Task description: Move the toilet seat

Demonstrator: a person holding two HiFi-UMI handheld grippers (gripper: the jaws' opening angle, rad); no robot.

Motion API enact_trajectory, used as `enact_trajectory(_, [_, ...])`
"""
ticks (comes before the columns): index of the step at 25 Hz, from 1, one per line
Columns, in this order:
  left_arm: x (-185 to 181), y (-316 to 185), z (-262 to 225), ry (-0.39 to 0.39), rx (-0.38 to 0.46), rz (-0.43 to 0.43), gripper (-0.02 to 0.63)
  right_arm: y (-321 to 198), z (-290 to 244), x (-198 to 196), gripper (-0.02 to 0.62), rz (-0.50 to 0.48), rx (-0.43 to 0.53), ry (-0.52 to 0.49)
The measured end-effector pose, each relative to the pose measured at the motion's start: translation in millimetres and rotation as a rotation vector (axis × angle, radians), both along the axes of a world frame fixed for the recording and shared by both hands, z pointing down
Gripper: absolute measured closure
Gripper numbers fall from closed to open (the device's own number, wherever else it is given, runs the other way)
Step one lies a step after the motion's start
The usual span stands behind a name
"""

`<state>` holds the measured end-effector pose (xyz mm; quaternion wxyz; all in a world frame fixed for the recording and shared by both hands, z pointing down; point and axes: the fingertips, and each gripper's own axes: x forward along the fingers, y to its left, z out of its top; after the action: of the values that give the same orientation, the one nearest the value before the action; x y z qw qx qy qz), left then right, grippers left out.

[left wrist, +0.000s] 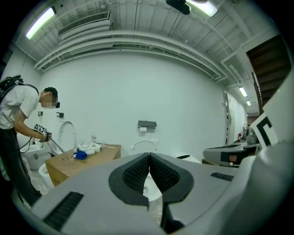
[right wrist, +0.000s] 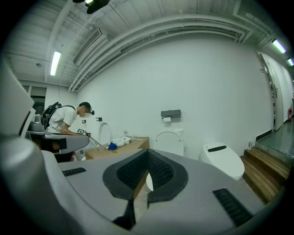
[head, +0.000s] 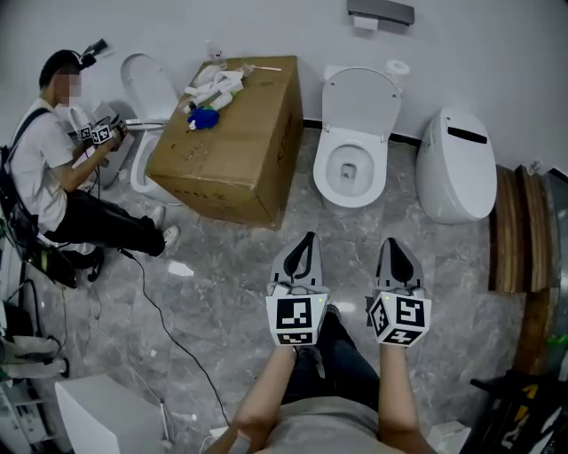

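- Floor (head: pixel 222 266): grey stone tiles; a stretch of it lies between both grippers and the toilet
- Box (head: pixel 226 142): brown cardboard, on the floor left of the toilet (head: pixel 351 173); its near right corner is just beside the bowl, to the side of the line from grippers to bowl
- Person (head: pixel 53 160): crouched far left, working at a second toilet (head: pixel 146 93) behind the box
- Third toilet (head: pixel 457 164): lid down, right of the toilet, apart from it
- Toilet: against the wall, ahead of the grippers
- Seat (head: pixel 359 99): upright, leaning back to the wall; ring and lid cannot be told apart
- Steps (head: pixel 515 230): wooden, right edge
- Left gripper (head: pixel 308 238): jaws pressed together, pinching nothing; points at the toilet, well short of it
- Right gripper (head: pixel 390 241): same state, just beside the left one
- Dispenser (head: pixel 380 12): on the wall above the toilet
- Packets (head: pixel 213 87): white, on the box top, with a blue lump (head: pixel 202 118) beside them
- Cable (head: pixel 160 319): black, across the floor at left
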<state>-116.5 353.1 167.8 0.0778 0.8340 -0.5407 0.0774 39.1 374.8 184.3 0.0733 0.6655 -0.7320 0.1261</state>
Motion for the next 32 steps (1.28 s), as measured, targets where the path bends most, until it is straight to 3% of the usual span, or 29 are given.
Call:
enact_trajectory(11, [32,-49,12,-0.001,-0.035,-0.009,0.591,-51,18,32,0.583,-0.011,-0.030,-0.026])
enact_trajectory(21, [40,-91,34,0.001,-0.087,-0.013,0.591,-90,35,33,0.583,-0.025,-0.069,-0.037])
enact_trajectory(32, [46,-170,62,-0.012,-0.139,0.025,0.591,-168,64,36,0.583,0.007,-0.117,-0.056])
